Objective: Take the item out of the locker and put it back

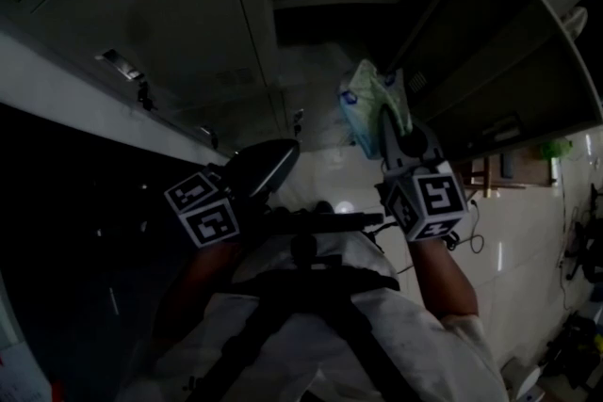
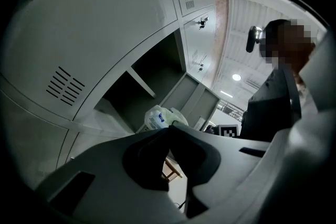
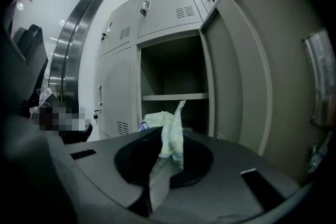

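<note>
While left tongs (image 2: 170, 129) sit closed — empty — right tongs (image 3: 163, 140) pinch the packet (image 3: 159, 120).

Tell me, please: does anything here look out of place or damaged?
Nothing is spilled or broken. Only the plastic packet looks odd: the right gripper pinches it by one crumpled edge, in front of the open locker.

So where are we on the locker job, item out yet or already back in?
Done: the locker door is open and the plastic bag is outside the compartment.
In hand: the right gripper is shut on the bag and holds it in front of the opening. The left gripper is shut and empty.
Left: set the bag back inside and release it.
</note>
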Tool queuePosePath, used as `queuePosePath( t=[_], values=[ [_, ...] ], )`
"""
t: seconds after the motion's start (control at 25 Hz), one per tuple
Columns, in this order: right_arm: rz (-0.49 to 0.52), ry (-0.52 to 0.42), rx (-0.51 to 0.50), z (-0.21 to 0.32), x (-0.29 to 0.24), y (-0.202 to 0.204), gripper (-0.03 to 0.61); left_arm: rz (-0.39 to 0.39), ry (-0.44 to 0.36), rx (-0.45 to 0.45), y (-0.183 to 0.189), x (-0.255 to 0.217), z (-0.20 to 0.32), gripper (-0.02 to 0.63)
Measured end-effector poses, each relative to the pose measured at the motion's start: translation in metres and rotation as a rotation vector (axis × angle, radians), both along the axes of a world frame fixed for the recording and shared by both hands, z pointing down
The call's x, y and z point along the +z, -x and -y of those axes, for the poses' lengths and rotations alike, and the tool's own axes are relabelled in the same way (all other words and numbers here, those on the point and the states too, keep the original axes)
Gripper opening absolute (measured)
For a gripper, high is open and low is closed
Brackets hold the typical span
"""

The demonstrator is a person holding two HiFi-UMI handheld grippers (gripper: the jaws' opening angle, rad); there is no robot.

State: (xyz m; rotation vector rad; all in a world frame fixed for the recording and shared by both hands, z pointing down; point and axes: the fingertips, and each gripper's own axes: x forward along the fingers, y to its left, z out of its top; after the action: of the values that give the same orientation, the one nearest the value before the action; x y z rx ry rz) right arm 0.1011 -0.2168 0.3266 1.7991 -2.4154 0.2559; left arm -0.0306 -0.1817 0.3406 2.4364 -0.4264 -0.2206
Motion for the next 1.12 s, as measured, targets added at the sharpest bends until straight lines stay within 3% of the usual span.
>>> queuePosePath(
  t=[0.2, 0.52, 0.88, 1.12],
  values=[
    [-0.027, -0.001, 0.000, 0.010, -0.011, 0.002, 0.002, 0.001, -0.029, 0.009, -0.001, -0.005, 0.005, 0.001],
    [-0.091, -0.118, -0.020, 0.046, -0.061, 0.004, 0.002, 0.003, -0.121, 0.013, -0.011, -0.032, 0.023, 0.001],
    [-0.145, -0.182, 0.004, 0.111, -0.111, 0.002, 0.002, 0.018, -0.223, 0.021, -0.025, -0.062, 0.043, 0.002],
    [-0.205, -0.178, 0.021, 0.163, -0.126, 0.008, 0.002, 0.033, -0.240, 0.053, -0.033, -0.068, 0.047, 0.022]
  ],
)
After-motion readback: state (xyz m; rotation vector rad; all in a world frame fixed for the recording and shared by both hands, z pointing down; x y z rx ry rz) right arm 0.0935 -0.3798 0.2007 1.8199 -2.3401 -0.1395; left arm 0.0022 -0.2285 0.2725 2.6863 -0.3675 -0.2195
